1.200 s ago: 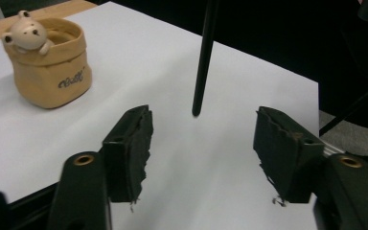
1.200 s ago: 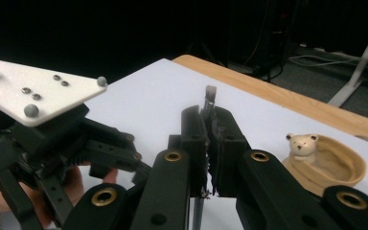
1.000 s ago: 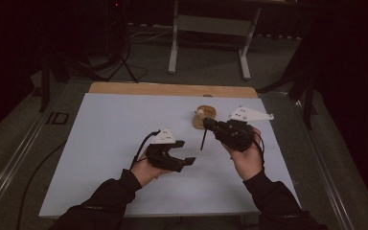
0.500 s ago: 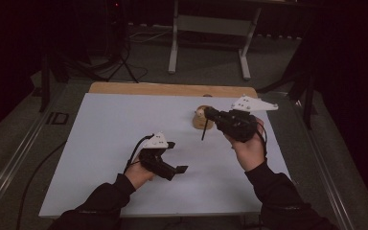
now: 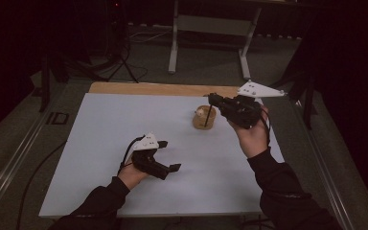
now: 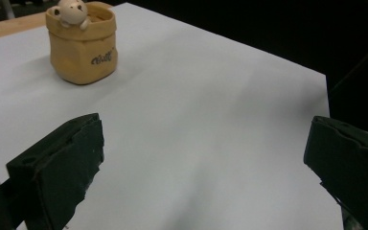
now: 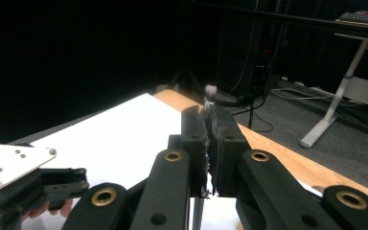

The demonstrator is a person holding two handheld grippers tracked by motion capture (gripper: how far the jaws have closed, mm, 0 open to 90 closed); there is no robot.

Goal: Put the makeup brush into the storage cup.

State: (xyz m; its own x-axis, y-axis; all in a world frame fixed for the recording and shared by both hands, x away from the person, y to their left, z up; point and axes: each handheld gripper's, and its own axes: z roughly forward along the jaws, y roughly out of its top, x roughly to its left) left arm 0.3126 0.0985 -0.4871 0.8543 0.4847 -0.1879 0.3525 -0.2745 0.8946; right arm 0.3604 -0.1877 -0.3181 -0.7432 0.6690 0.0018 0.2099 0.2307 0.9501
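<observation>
A tan sack-shaped pot [image 5: 199, 123] [image 6: 82, 52] stands at the back right of the white table sheet [image 5: 100, 143], with a small pale figure [image 6: 72, 9] peeking over its rim. My right gripper [image 5: 213, 99] [image 7: 214, 115] hovers above the pot, shut on a thin dark stick [image 5: 206, 116] [image 7: 210, 92] that hangs down toward the pot's mouth. My left gripper [image 5: 169, 155] [image 6: 206, 158] is low over the sheet, in front and to the left of the pot. Its jaws have just been opening and stand wide apart with nothing between them.
A wooden strip [image 5: 148, 88] runs along the table's far edge. Beyond it stand a desk frame [image 5: 175, 43] and cables on the dark floor. The table's right edge [image 6: 326, 81] lies close to my left gripper's jaws.
My right hand has lifted the stick and moved back and right, over the pot. My left hand has drifted toward me and lower, and its jaws have spread wider.
</observation>
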